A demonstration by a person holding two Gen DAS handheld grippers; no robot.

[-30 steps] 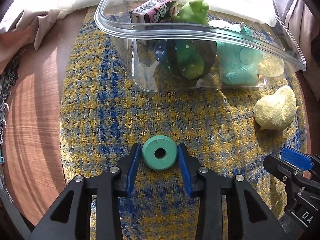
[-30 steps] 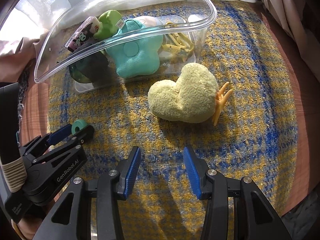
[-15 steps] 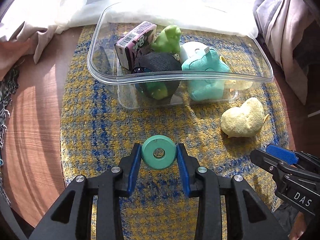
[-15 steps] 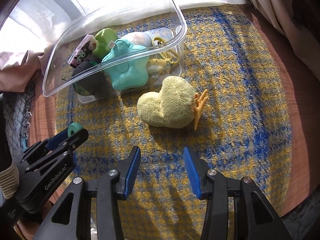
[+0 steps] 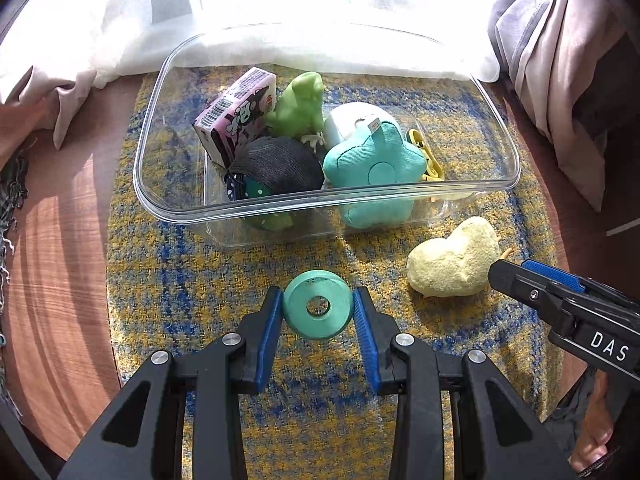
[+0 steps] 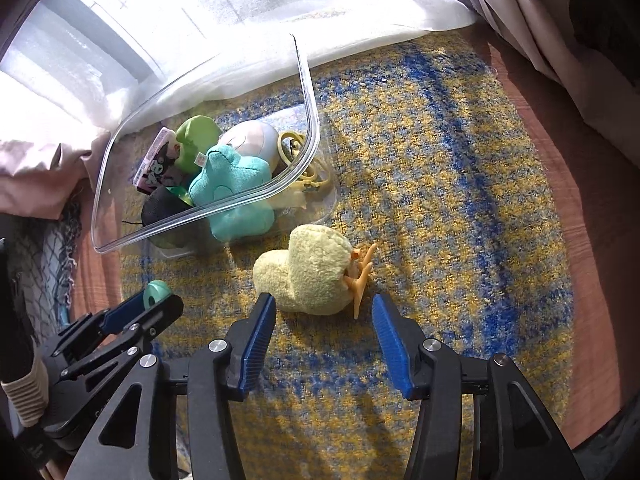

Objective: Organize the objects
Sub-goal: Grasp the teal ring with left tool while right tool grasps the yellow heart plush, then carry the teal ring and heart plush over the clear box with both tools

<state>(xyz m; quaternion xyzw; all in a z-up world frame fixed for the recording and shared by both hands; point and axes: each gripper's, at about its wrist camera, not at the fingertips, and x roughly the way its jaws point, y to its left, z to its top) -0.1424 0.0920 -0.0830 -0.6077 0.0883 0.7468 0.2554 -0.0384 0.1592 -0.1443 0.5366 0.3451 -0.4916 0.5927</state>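
Here our left gripper (image 5: 318,312) clamps the teal ring (image 5: 318,305) above the yellow-and-blue mat (image 5: 200,272), short of the clear bin (image 5: 514,160). Our right gripper (image 6: 324,320) gapes just before the yellow plush chick (image 6: 312,276). The bin holds a teal star cushion (image 5: 374,164), black ball (image 5: 280,166), green toy (image 5: 300,102), pink box (image 5: 236,114); a yellow item behind the cushion stays unclear.
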